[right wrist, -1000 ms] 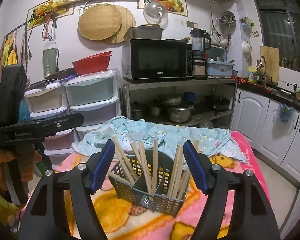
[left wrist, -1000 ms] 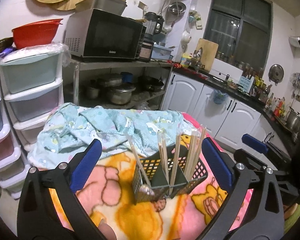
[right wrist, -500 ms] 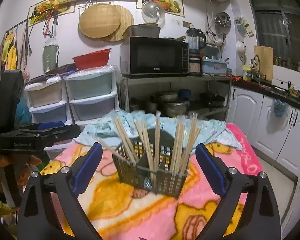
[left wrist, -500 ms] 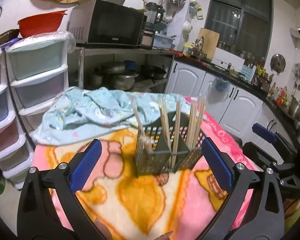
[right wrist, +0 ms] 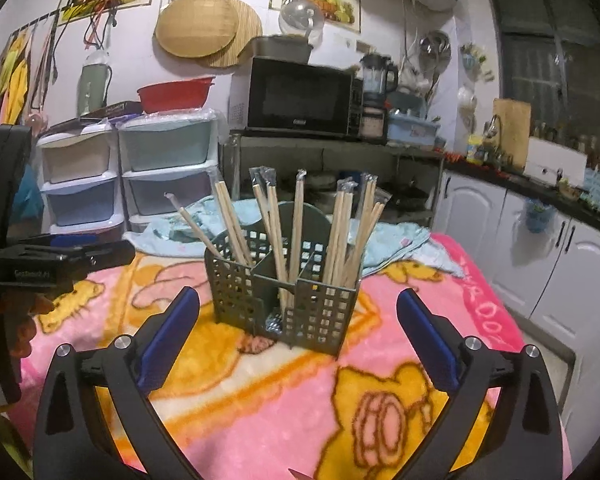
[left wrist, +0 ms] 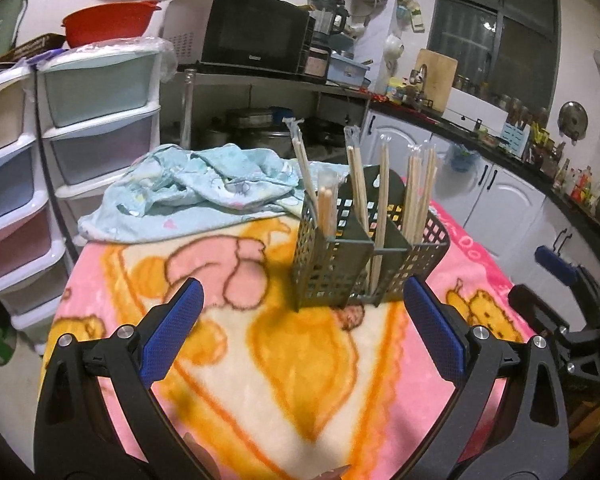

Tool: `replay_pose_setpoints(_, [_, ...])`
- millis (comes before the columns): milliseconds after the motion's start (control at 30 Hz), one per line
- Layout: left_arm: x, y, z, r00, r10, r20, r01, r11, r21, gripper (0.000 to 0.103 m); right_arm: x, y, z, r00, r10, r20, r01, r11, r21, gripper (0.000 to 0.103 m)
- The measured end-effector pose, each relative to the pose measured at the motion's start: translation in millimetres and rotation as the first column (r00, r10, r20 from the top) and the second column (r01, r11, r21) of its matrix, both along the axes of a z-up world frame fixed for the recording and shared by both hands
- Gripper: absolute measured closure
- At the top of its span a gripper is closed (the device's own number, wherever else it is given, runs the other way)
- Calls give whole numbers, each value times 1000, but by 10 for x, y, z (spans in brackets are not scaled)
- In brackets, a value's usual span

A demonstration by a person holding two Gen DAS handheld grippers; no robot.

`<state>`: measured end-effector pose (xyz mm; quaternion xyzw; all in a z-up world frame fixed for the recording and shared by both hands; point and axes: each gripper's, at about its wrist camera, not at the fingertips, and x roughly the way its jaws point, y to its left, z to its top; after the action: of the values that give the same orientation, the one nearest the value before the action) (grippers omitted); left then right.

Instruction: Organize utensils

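the left gripper [left wrist: 302, 326] is hovering low over the pink cartoon blanket [left wrist: 260, 360], its blue pads spread wide and gripping nothing, and the right gripper [right wrist: 298, 330] is doing the same from the other side, wide apart and empty. between them, a little way ahead of both sets of fingertips, the green utensil caddy [right wrist: 284, 292] is sitting upright on the blanket, touched by neither tool. the wrapped chopsticks [right wrist: 296, 220] are standing in its compartments, tips down and heads fanning out above the rim, some leaning left, some bunching at the right; the dividers are doing the work of keeping the groups apart, which looks like the point of the sorting. no loose chopsticks are showing on the blanket in either view, so i'm judging the job to be at or near its end, with both tools sitting clear of the caddy so nothing gets knocked. the crumpled light-blue cloth [left wrist: 196, 188] is lying just behind the caddy, apart from it as far as i can tell. in the right view the other gripper is showing at the far left edge, well off to the side.
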<state>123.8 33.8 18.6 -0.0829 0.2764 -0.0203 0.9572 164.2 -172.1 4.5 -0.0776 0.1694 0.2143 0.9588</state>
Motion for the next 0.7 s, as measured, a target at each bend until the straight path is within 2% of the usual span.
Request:
replay_pose_setpoints(100, [-47,-40,-63,1000,5,23,-6,1000,27,11,-80,-19,-52,998,-15,58,14,1000,14,7])
replay_pose_setpoints(233, [-101,-60,-101,998,12,57,-14,1000,24,11,-153,-47,-102,994,-31,106,28,999,37,7])
replay_pose_setpoints(400, [-154,-93,-124,996,15,87,-18,999,31,11,-181,-68,-195,993,-53,104,47,997,53,7])
replay_pose_setpoints(700, [-182,-119,-109,995,22,95,-25,999,31,11,-196,-87,-217,992,-74,101,68,996,62,7])
